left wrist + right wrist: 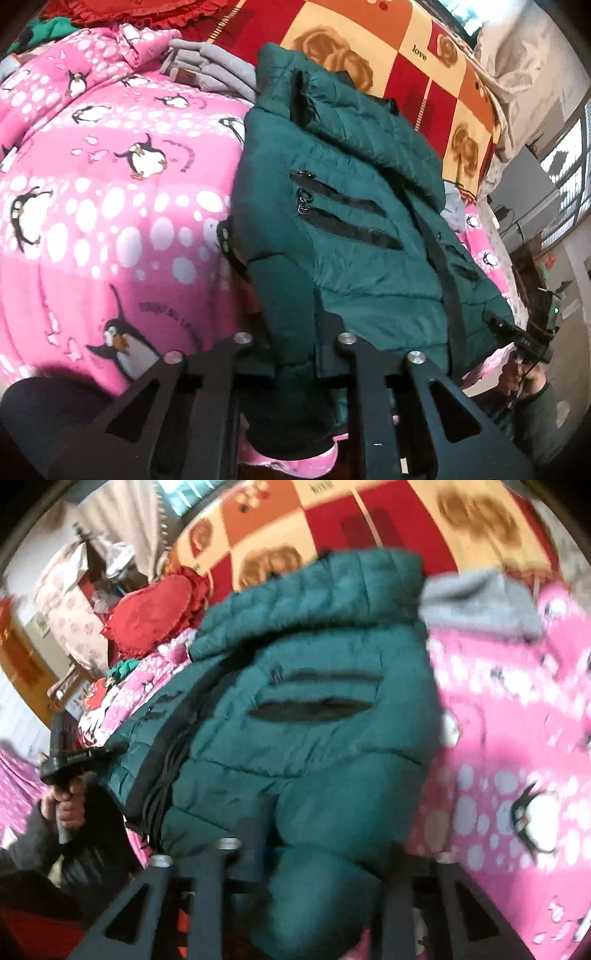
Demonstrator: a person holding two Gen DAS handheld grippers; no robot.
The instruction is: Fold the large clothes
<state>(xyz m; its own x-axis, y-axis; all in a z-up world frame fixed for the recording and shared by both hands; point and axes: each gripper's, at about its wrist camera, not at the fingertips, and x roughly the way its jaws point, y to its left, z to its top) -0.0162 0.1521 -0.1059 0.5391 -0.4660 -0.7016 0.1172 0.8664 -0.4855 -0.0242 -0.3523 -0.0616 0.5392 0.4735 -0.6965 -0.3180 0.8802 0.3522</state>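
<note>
Two black two-finger grippers at the near hem of a dark green quilted puffer jacket, left gripper and right gripper each with fingers spread around bunched fabric, grip uncertain, jacket lying on pink penguin-print fleece blanket, folded grey garment beyond its collar.

The green jacket is puffy cloth with stitched lines and a soft shine. Its black zips look like rough tape with small metal pulls. The pink blanket with penguins is fuzzy, soft fleece, not shiny. The gray sweater is thick, dull knit cloth. The red and orange cover is smooth printed cloth. The red cushion has a frilly cloth edge. The left tool is flat black plastic, dull, with shiny round metal bolts.
</note>
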